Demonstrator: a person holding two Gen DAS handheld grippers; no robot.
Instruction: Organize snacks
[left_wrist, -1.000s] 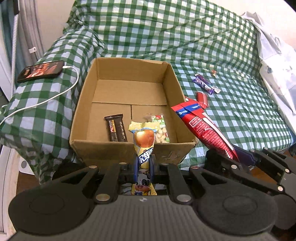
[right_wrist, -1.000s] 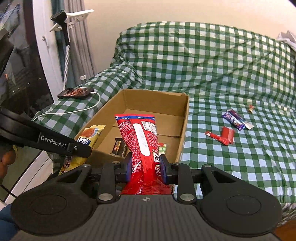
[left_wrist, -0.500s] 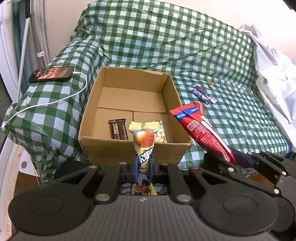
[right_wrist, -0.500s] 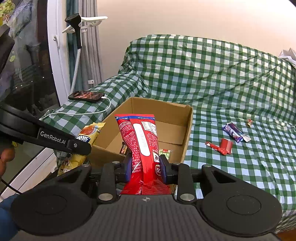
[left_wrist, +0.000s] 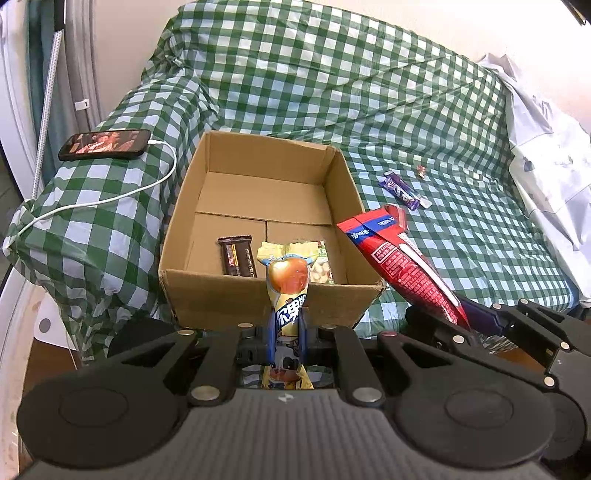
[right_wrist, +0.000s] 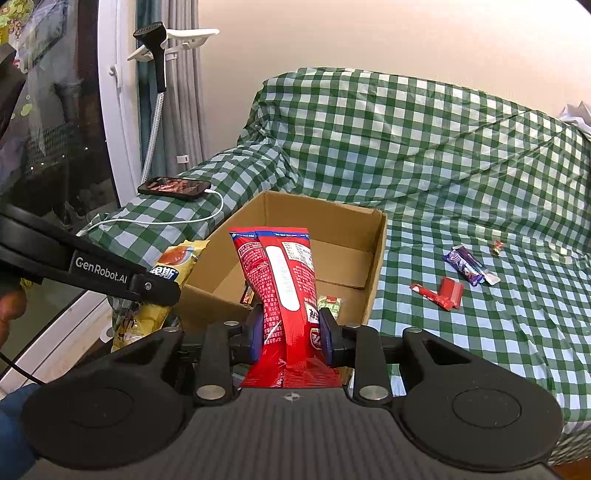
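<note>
An open cardboard box (left_wrist: 258, 295) (right_wrist: 376, 258) stands on the green checked couch. It holds a dark chocolate bar (left_wrist: 236, 254) and a green nut packet (left_wrist: 320, 264). My left gripper (left_wrist: 287, 332) is shut on a yellow snack packet (left_wrist: 288, 280), held upright just in front of the box's near wall. My right gripper (right_wrist: 290, 332) is shut on a red snack bag (right_wrist: 280, 280) (left_wrist: 402, 266), held upright before the box's near right corner. The yellow packet also shows in the right wrist view (right_wrist: 173, 266).
Loose on the couch right of the box lie a purple bar (left_wrist: 402, 192) (right_wrist: 469, 266), a red wrapper (right_wrist: 443, 291) and a small candy (left_wrist: 420, 170) (right_wrist: 498, 247). A phone (left_wrist: 105, 144) (right_wrist: 173, 187) with a white cable rests on the left armrest. White cloth (left_wrist: 546, 166) lies far right.
Both grippers have drawn back and up from the box with their packets still held, so the box looks smaller and farther. Nothing in the box has moved.
</note>
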